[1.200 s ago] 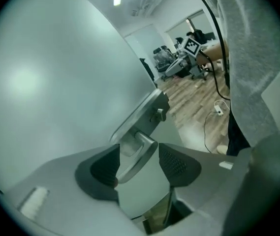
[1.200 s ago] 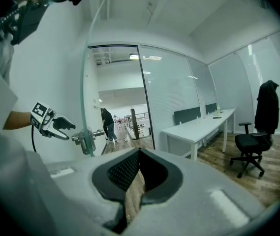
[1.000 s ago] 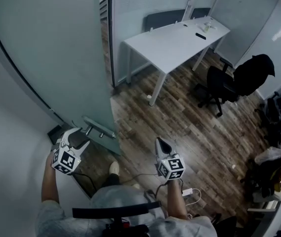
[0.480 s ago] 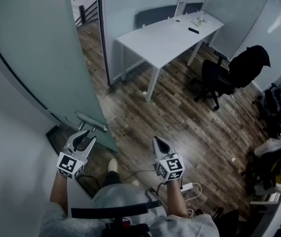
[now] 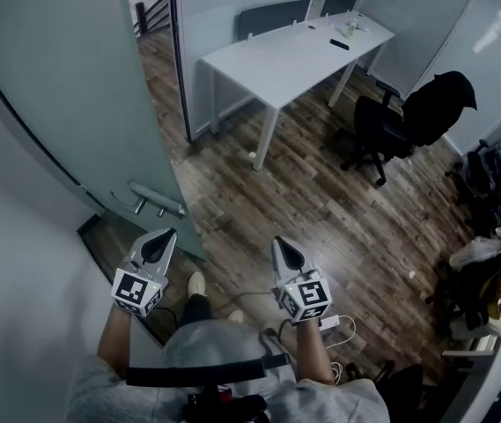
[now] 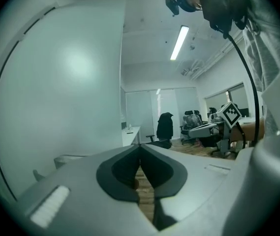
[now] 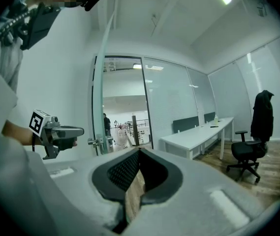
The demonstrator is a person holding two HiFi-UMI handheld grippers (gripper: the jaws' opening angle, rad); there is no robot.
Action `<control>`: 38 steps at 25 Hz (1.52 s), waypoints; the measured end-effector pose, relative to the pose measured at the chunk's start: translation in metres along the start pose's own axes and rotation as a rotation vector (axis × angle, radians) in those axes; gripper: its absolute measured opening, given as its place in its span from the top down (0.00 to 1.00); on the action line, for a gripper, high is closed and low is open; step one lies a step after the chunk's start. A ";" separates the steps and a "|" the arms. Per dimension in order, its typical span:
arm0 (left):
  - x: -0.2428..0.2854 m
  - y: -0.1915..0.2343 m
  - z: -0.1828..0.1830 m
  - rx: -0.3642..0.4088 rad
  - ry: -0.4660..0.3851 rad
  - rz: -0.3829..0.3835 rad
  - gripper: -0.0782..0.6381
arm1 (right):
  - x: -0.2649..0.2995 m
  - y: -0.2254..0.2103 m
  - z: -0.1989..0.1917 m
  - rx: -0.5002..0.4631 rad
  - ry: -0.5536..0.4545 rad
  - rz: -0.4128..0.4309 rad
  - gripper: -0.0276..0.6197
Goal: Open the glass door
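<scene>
At ten o'clock in the head view, the frosted glass door (image 5: 83, 86) stands ajar beside a pale wall (image 5: 21, 263), its free edge angled toward the room and a slice of corridor showing through the gap at twelve o'clock. The door's bar handle (image 5: 155, 199) juts from the lower part of the pane at about nine o'clock.

Just short of the handle, at seven o'clock, the person's left tool (image 5: 164, 238) points toward it without touching it. Its own view shows the jaws clenched together, with nothing between them. The right tool (image 5: 283, 247), at six o'clock and well apart from the door, is likewise clenched on nothing and aimed out over the dark plank floor (image 5: 303, 210).

A long white counter (image 5: 294, 55) runs toward one o'clock against a glazed partition (image 5: 232, 7), with a few small items at its far end that are too small to tell. At two o'clock a black office chair (image 5: 382, 135) carries a dark garment over its back. A white power strip (image 5: 334, 322) with a trailing cable lies on the floor near the person's right arm at five o'clock.
</scene>
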State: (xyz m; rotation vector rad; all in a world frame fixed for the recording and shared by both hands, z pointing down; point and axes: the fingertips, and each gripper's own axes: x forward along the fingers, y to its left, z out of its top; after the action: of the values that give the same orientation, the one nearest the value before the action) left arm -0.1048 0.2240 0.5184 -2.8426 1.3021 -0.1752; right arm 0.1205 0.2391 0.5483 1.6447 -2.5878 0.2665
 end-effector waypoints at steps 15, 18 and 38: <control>-0.017 -0.061 0.022 -0.047 -0.055 -0.010 0.89 | -0.048 0.008 -0.003 0.041 -0.031 -0.018 0.95; -0.021 -0.070 0.026 -0.042 -0.059 -0.012 0.89 | -0.057 0.010 -0.002 0.044 -0.036 -0.015 0.95; -0.035 -0.093 0.026 -0.042 -0.063 -0.024 0.89 | -0.075 0.020 -0.009 0.059 -0.045 -0.001 0.95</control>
State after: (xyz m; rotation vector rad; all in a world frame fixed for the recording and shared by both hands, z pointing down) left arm -0.0547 0.3107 0.4939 -2.8737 1.2747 -0.0584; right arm 0.1339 0.3159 0.5442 1.6906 -2.6360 0.3118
